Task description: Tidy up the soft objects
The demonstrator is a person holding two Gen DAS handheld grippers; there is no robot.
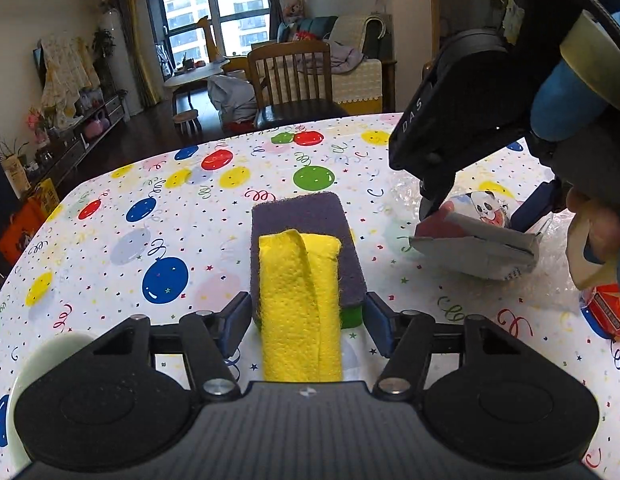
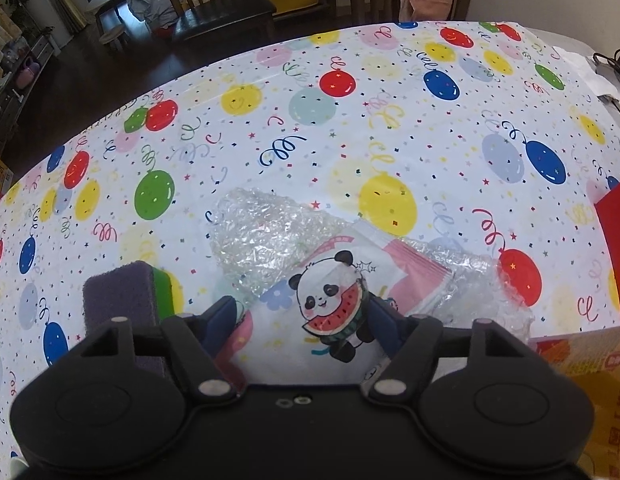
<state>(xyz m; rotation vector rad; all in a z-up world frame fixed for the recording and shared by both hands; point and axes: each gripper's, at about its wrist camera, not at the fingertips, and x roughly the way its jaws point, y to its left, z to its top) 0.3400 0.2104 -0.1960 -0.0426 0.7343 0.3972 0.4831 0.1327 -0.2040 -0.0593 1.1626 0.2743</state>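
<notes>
A sponge point(image 1: 310, 216) with a purple scouring top and a green base lies on the balloon tablecloth point(image 1: 110, 240). A folded yellow cloth point(image 1: 300, 300) lies lengthwise on it. My left gripper point(image 1: 309, 320) is shut on the sponge's near end, with a pad against each long side. To the right, my right gripper point(image 1: 476, 216) is shut on a panda-print tissue pack point(image 1: 470, 240), which is tilted over a sheet of bubble wrap point(image 1: 406, 192). The right wrist view shows the same pack point(image 2: 334, 292) between that gripper's point(image 2: 306, 320) fingers, above the bubble wrap point(image 2: 266, 236), with the sponge point(image 2: 118, 292) to the left.
A red packet point(image 1: 608, 312) lies at the right table edge. A red flat object point(image 2: 614, 256) and a yellow-orange printed bag point(image 2: 590, 380) are at the right. A pale green plate point(image 1: 50, 356) sits near left. A wooden chair point(image 1: 294, 80) stands beyond the table's far edge.
</notes>
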